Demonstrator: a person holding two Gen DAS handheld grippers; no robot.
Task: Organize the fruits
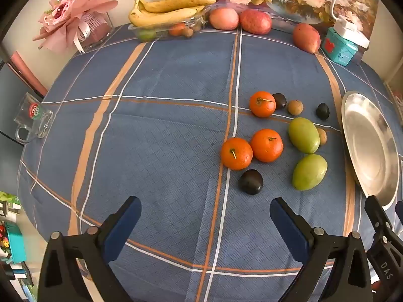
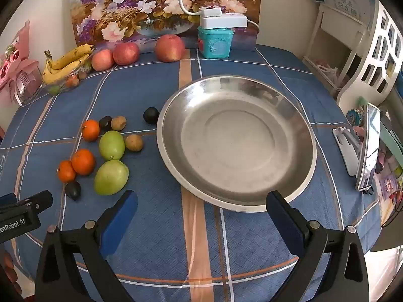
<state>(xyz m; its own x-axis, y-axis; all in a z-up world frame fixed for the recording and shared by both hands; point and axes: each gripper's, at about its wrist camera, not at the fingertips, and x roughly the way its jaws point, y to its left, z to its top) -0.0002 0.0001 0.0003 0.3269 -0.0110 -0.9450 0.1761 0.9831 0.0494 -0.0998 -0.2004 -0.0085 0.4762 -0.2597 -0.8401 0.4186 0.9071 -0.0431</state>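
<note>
A cluster of loose fruit lies on the blue checked tablecloth: three oranges [image 1: 266,145], two green mangoes [image 1: 309,172], three dark plums [image 1: 250,181] and two small brown fruits [image 1: 295,107]. The cluster also shows in the right wrist view, left of the plate, with a green mango [image 2: 111,177] nearest. An empty steel plate [image 2: 297,136] sits to the right of the fruit; its rim [image 1: 352,166] shows in the left wrist view. My left gripper [image 1: 205,217] is open, just short of the nearest plum. My right gripper [image 2: 201,211] is open at the plate's near rim.
At the back stand a clear tray of bananas [image 1: 166,10], three red apples [image 2: 170,47], a teal box [image 2: 214,42], a flower painting [image 2: 161,5] and a pink bouquet [image 1: 73,15]. A glass mug [image 1: 32,118] sits at the left edge. A phone on a stand [image 2: 367,148] is at the right.
</note>
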